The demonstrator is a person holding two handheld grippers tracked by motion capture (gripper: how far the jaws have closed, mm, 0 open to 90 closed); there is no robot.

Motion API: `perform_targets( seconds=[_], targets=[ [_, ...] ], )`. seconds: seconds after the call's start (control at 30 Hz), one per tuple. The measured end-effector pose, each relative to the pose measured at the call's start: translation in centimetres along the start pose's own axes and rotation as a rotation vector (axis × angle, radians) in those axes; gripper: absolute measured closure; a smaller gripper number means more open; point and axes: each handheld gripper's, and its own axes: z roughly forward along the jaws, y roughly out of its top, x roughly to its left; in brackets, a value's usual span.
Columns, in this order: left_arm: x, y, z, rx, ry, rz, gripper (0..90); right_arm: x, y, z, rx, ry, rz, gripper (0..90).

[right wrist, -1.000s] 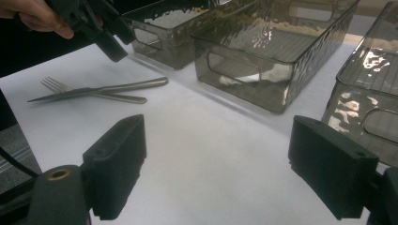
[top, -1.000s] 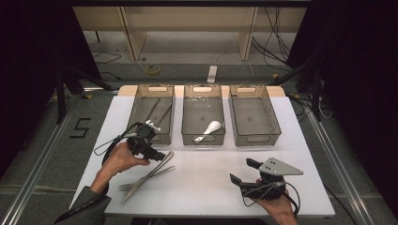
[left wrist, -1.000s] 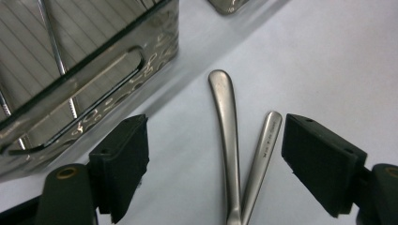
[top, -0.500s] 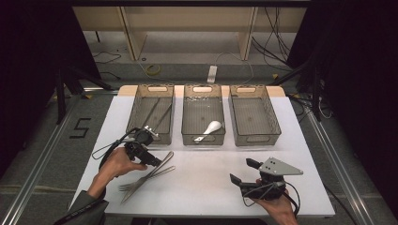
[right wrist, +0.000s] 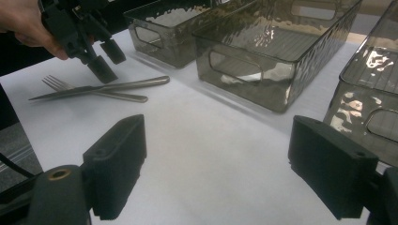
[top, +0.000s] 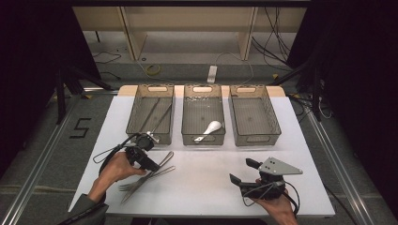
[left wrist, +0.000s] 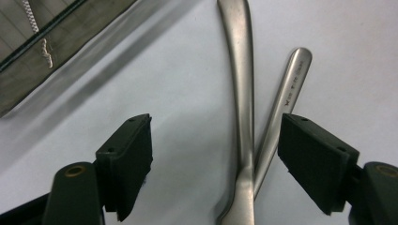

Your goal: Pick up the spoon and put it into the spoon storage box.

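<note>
Reach step: left hand-held gripper, jaws apart and just now narrowing, straddles the crossed knife and fork handles on the white counter; next, lower, clamp one handle; right hand-held gripper idle, apart.

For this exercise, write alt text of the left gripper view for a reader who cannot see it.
Two open black jaws of the left gripper straddle two crossed metal handles, a knife and a fork, lying on a white table. A grey bin edges in at top left.
</note>
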Motion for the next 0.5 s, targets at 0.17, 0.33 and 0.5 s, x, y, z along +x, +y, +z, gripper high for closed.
perform_targets(
  seconds=[0.17, 0.33, 0.5],
  targets=[
    [-0.27, 0.06, 0.21, 0.015, 0.011, 0.009, 26.5, -0.14, -0.04, -0.12, -0.002, -0.003, 0.009, 20.5],
    [-0.22, -0.02, 0.40, 0.029, 0.016, 0.014, 28.7, -0.11, -0.03, -0.08, -0.002, -0.004, 0.005, 20.6],
    [-0.20, -0.08, 0.52, 0.036, 0.013, 0.011, 30.7, -0.09, -0.03, -0.06, 0.000, -0.002, 0.004, 20.6]
  ],
)
